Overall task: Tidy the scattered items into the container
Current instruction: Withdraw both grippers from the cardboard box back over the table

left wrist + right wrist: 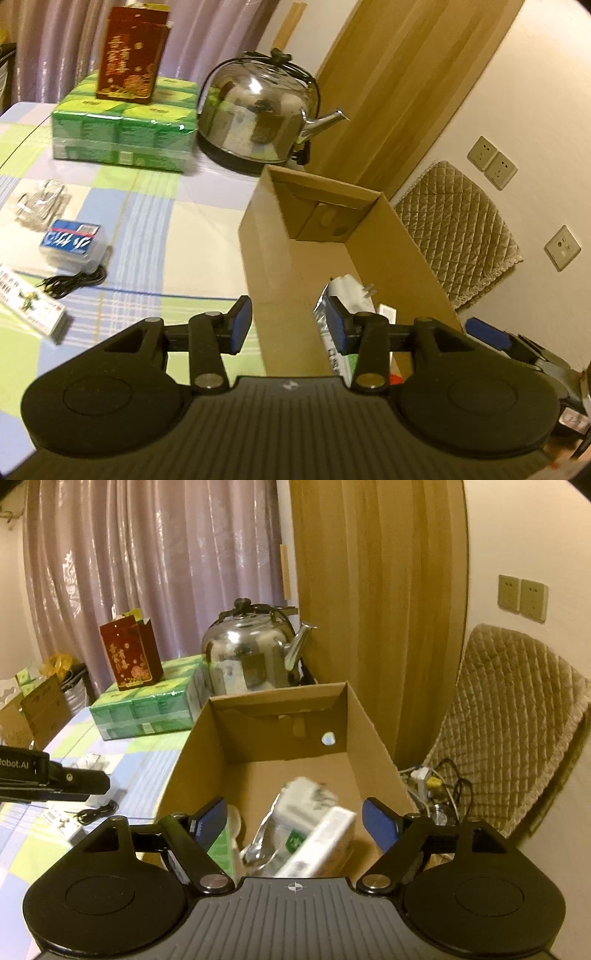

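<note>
Straddling the cardboard box (280, 236) wall, left gripper (290, 325) fingers part, gripping nothing; right gripper (295, 821) fingers wide, seemingly empty.

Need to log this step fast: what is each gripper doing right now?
Left gripper: open, nothing between its pads.
Right gripper: open over the cardboard box, holding nothing.

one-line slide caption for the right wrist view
Right gripper open above the cardboard box, a white carton blurred between its jaws over packets already inside.
</note>
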`<state>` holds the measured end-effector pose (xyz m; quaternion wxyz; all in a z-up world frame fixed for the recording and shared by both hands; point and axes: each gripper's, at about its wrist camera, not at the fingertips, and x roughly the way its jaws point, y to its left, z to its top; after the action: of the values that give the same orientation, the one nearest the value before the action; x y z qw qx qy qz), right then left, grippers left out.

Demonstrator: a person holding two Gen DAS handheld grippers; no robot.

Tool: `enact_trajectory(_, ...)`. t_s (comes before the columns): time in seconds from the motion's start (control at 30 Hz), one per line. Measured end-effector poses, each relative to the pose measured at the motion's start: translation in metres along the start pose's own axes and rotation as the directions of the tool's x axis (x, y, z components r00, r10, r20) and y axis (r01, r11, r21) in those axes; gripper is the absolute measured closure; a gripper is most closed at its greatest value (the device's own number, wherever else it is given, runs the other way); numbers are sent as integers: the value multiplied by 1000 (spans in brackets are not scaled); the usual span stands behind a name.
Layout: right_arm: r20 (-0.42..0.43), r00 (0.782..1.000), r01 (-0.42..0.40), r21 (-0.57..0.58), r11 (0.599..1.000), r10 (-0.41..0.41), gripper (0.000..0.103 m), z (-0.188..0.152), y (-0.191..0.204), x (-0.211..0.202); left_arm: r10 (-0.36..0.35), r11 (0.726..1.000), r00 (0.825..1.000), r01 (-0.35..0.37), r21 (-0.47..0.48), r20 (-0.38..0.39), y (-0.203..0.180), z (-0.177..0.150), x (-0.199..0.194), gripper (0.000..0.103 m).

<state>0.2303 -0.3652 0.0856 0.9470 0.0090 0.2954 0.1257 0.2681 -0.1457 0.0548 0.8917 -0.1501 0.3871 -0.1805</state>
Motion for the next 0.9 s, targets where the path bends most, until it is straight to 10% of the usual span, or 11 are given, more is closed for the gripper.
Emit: enact_trajectory(0.9,-35,976,-217,-127,968,215,2,-24,160,-66,254,967,960,-254,-21,116,105,-64,-168,6)
